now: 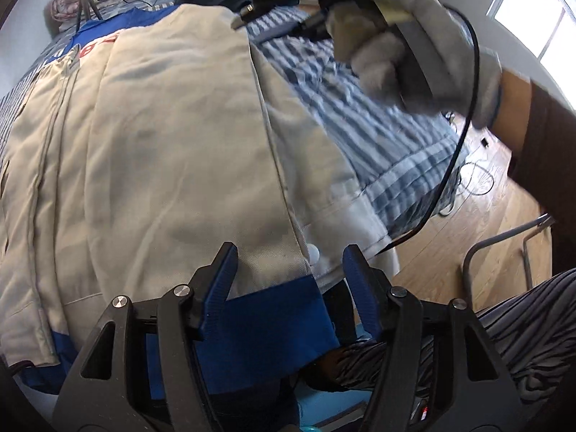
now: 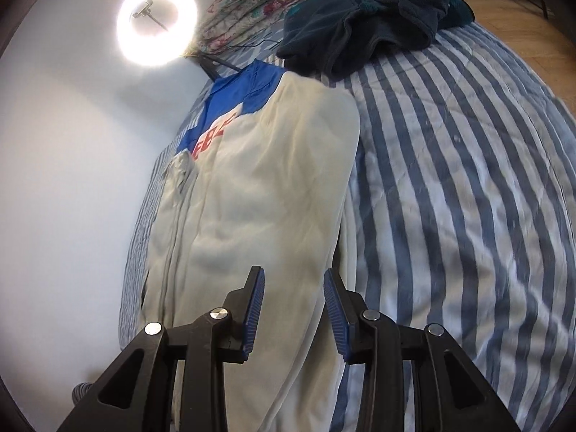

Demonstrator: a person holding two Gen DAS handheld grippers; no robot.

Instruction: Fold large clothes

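A cream jacket with blue panels and red lettering is lying lengthwise on a bed covered by a blue-and-white striped quilt. Its sides are lying folded inward, so it is forming a long narrow strip running from the near edge of the bed toward the far edge, along the bed's left side as the right wrist view shows it. Its blue hem band is hanging at the near edge, and a white snap button is showing beside the front placket there.

The left gripper is hovering over that near hem with its blue pads standing well apart and nothing between them; the cloth is lying below, not pinched. The right gripper is hovering above the jacket's right fold edge, its jaws partly apart and gripping nothing. In the left wrist view a gloved hand is holding the right gripper, a black cable trailing from it.

At the bed's far edge a dark fleece garment is lying crumpled, next to a folded floral blanket. A lit ring light is standing at the far left corner.
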